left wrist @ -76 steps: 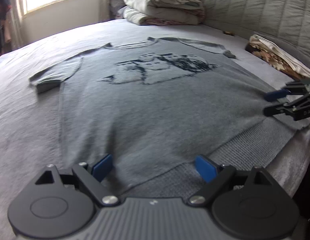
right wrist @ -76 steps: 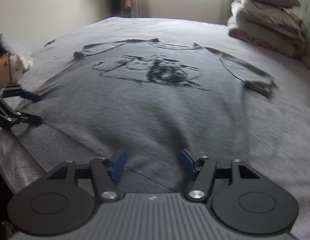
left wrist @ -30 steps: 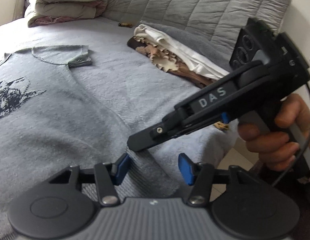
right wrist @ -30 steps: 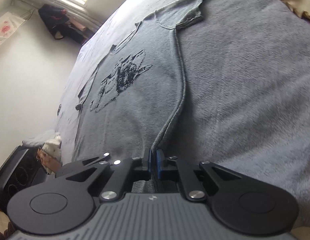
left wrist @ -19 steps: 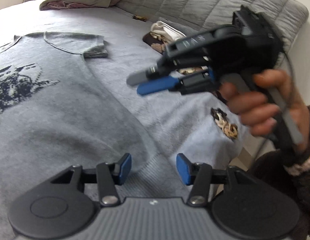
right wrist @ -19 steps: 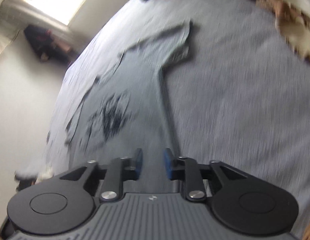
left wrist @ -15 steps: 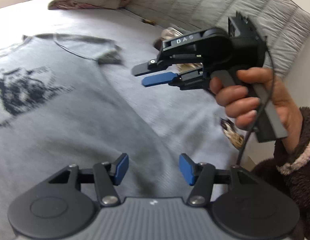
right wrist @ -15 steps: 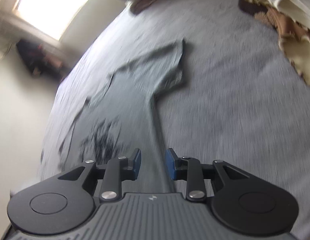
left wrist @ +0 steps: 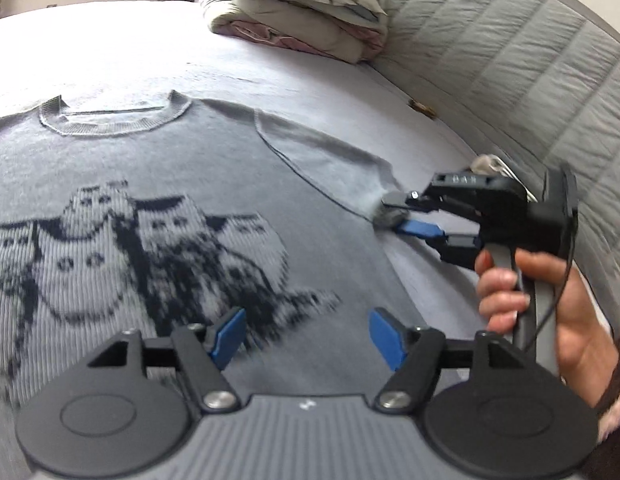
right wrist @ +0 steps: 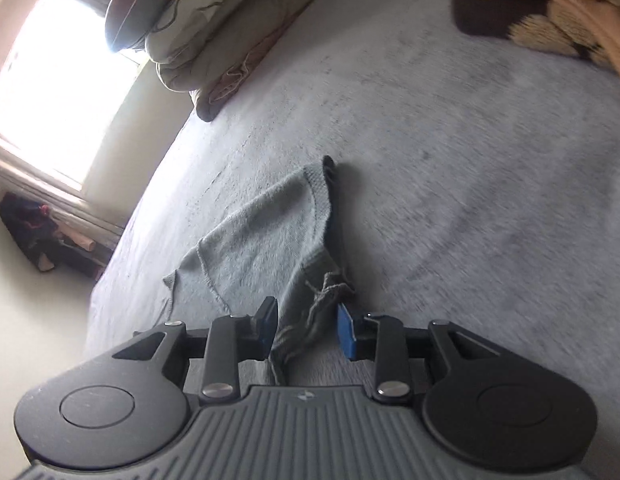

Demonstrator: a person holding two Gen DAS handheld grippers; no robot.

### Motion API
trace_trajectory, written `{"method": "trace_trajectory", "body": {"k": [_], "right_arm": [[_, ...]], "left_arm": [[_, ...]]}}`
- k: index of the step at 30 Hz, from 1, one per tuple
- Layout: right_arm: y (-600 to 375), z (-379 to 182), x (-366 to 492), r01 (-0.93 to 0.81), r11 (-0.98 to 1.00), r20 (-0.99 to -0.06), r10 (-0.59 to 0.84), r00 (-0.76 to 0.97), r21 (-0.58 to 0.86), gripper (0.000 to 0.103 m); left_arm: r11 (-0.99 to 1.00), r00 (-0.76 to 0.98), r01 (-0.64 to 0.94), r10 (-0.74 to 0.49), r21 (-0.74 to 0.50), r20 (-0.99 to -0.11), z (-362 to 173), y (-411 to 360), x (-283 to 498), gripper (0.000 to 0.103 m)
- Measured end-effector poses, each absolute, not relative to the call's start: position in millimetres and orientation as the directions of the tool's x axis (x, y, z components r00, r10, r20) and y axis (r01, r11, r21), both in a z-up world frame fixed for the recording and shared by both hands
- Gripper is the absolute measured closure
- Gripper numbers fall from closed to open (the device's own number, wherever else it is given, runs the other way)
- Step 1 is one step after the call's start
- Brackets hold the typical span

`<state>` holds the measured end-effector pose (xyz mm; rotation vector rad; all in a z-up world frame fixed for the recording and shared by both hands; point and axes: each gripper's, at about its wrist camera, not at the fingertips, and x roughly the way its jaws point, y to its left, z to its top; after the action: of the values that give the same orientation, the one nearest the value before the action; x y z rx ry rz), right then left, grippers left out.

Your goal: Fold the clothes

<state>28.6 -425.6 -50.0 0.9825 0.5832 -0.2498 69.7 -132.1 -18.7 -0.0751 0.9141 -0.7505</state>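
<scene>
While the sweater point(left wrist: 198, 200) lies flat and face up on the bed point(left wrist: 110, 60), collar toward 12 o'clock and printed front in the left wrist view's centre, the right gripper point(left wrist: 406, 212) reaches in from 3 o'clock to the sleeve point(left wrist: 330, 160). Its jaws have just been opening and now stand partly apart, straddling the cuff point(right wrist: 322, 300); in the right wrist view the bunched cuff sits between the blue pads point(right wrist: 344, 332), but they do not appear to press on it, so the sleeve is judged not yet gripped. This placement suits a sleeve fold: taking the cuff lets the sleeve be carried across the body toward 9 o'clock. The hand point(left wrist: 550, 304) holds the handle upright so the fingers meet the cloth nearly level and can slide one pad under it. The left gripper point(left wrist: 306, 336) hangs over the lower chest at 6 o'clock, its jaws having just been opening and now spread wide with nothing between them, above the knit; whether it touches cannot be told. It is probably kept there to pin or steady the body during the fold. Folded bedding point(left wrist: 310, 12) is stacked at 12 o'clock, well apart from the work.
</scene>
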Motion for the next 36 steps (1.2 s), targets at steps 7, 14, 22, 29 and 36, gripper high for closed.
{"method": "trace_trajectory", "body": {"k": [7,14,22,29,36], "right_arm": [[-403,-49,46,0.386,0.648,-0.521,0.019,0.854,0.657,0.086],[-385,-39,53,0.289,0.722,-0.476,0.063,0.877,0.628,0.097],[-369,-33,61,0.232,0.793,-0.485,0.089,0.87,0.563,0.098],[-360,-32,62,0.318,0.828,-0.557,-0.009,0.831,0.461,0.074],[-361,-43,64,0.374,0.843,-0.572,-0.099,0.815,0.387,0.058]], "left_arm": [[0.752,0.371,0.517,-0.627,-0.408,-0.685,-27,-133,112,0.032],[0.74,0.355,0.474,-0.656,-0.477,-0.665,-29,-126,148,0.026],[0.711,0.337,0.439,-0.697,-0.549,-0.632,-29,-125,171,0.026],[0.693,0.327,0.425,-0.718,-0.582,-0.615,-32,-135,184,0.026],[0.681,0.291,0.436,-0.725,-0.588,-0.624,-39,-145,192,0.026]]}}
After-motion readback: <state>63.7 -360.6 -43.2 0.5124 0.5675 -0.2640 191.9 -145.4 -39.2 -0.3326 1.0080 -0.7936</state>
